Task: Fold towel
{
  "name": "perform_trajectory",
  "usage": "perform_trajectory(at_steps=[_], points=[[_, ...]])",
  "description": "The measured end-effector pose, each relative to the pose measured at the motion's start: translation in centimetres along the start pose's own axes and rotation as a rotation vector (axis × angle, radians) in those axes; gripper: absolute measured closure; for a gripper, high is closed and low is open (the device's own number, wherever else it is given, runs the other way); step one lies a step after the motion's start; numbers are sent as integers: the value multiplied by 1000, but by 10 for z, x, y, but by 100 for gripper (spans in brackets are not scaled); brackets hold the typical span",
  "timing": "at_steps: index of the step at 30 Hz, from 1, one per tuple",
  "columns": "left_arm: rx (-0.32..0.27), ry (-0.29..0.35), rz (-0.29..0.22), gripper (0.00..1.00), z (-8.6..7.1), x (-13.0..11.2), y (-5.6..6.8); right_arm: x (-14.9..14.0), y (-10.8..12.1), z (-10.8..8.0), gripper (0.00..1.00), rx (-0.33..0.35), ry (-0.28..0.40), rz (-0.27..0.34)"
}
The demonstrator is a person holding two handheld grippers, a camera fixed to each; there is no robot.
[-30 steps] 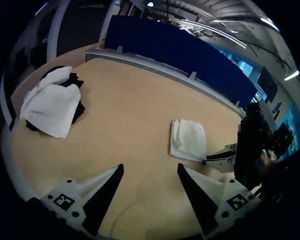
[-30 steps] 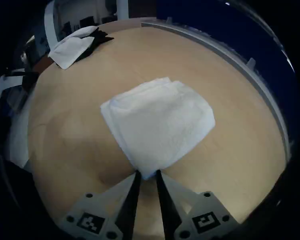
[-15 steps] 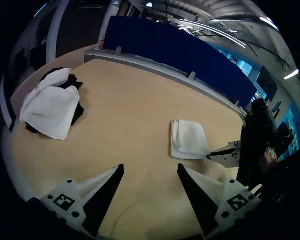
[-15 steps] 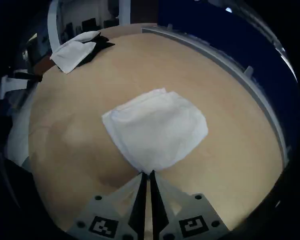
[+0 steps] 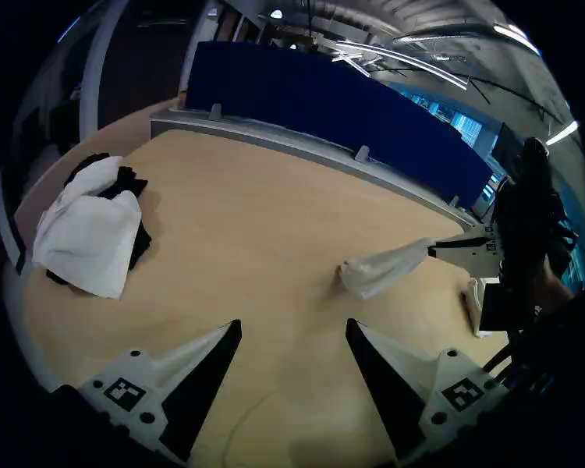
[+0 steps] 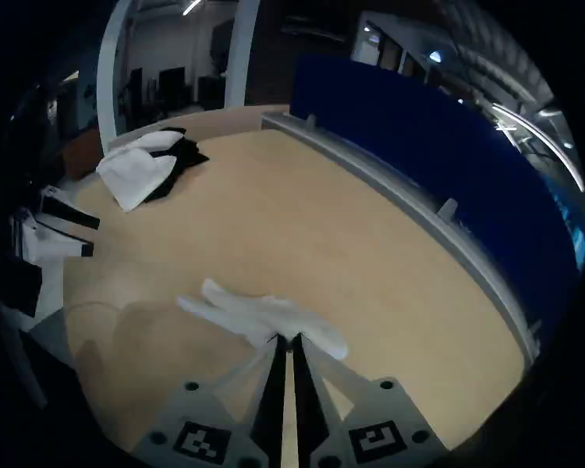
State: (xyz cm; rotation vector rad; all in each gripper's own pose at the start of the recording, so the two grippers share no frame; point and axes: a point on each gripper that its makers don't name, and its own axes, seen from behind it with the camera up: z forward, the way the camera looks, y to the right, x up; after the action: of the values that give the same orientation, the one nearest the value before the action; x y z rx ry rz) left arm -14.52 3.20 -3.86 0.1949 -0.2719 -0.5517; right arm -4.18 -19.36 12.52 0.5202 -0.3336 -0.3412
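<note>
Lifted off the desk (image 6: 308,210), towel (image 6: 267,316) hangs pinched in right gripper (image 6: 286,338); left gripper (image 5: 292,324) gapes empty; fold looks finished, needs setting aside

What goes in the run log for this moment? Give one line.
right gripper: shut on towel, one end raised over table | left gripper: open, holding nothing | cloth pile: at table edge

A white towel (image 5: 380,269), one corner in right gripper (image 5: 433,246), table (image 5: 253,210) beneath.
</note>
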Motion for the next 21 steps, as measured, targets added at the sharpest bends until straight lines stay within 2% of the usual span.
perform_trajectory(at_steps=[6, 14, 21], points=[[-16, 9, 18, 0, 1, 9, 6, 21, 14, -17, 94, -26, 41, -2], [-39, 13, 48, 0, 2, 16, 17, 17, 31, -32, 94, -61, 43, 8], [-49, 13, 64, 0, 5, 21, 22, 13, 56, -51, 94, -95, 49, 31]])
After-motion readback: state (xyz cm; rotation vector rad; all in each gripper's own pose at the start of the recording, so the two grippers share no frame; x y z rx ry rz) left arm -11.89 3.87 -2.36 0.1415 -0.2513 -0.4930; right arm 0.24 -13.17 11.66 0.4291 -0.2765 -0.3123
